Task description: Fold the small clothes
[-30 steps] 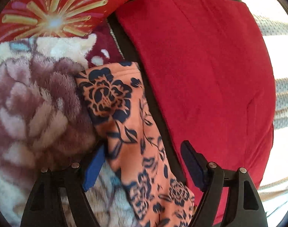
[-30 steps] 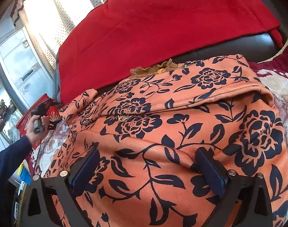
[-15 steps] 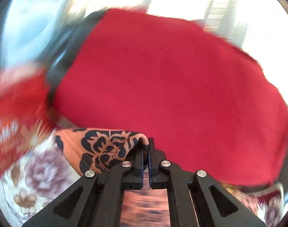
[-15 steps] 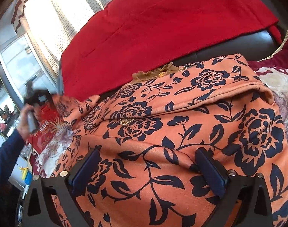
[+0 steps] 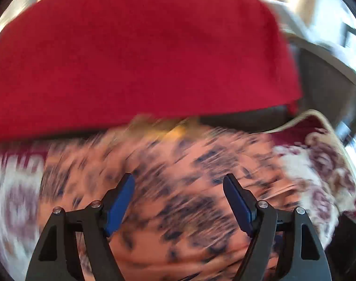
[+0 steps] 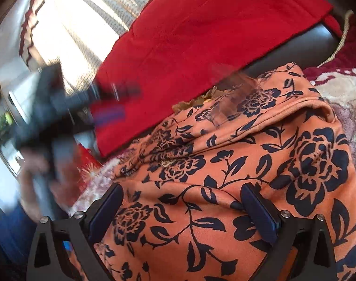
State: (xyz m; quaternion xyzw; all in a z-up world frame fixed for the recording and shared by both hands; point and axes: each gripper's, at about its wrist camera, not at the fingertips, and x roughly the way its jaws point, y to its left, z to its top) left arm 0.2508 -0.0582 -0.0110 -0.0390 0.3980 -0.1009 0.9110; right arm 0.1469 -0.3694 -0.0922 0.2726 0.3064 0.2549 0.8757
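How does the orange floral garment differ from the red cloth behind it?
The orange floral garment is printed with dark blue flowers and leaves; the red cloth is plain. The garment lies bunched, with a folded edge across its top, on a floral blanket; the red cloth hangs fairly smooth over the dark sofa back. The garment fills the near foreground; the red cloth sits farther back. Both are soft fabrics in warm colours.
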